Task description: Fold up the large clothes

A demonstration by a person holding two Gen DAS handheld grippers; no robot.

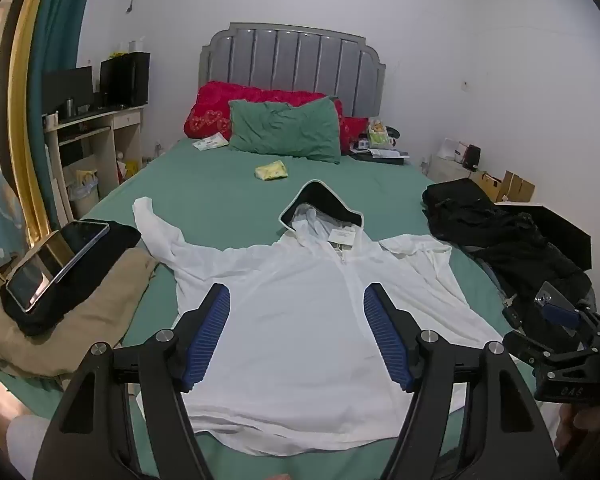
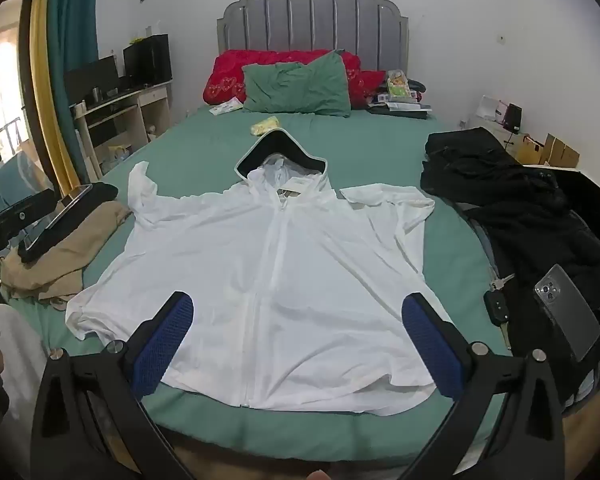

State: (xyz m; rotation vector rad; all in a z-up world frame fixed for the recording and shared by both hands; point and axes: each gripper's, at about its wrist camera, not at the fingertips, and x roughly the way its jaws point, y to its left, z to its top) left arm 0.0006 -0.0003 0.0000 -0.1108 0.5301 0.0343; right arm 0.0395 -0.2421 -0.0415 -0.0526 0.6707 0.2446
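A thin white zip-front hooded jacket (image 2: 276, 264) lies spread flat, front side up, on a bed covered with a green fitted sheet (image 2: 204, 136), and two hand-held claws hover above its near hem. The left claw (image 1: 296, 300), black with ribbed blue pads, has its jaws spread wide with nothing between them; the jacket's chest lies straight ahead of it and below, its zip line running just inside the right-hand pad. The right claw (image 2: 298, 308), of the same build, is likewise wide open and empty, with the zip running away from it almost down the middle of its gap. The jacket's dark-lined hood (image 2: 280, 152) points away from both claws toward the grey padded headboard, one sleeve stretches out far ahead and to the left, and the other lies doubled in ahead and to the right. This flat, centred layout looks like preparation: the garment seems smoothed out so that folds can start from clean edges, and folding appears not yet begun. Open jaws tilted downward suggest readiness to pinch a hem or sleeve. A tan folded garment (image 1: 60, 320) with a dark tablet on top sits left of the left claw, and a heap of black clothing (image 2: 512, 208) with a grey phone and keys sits right of the right claw, probably set aside to keep the working area free.
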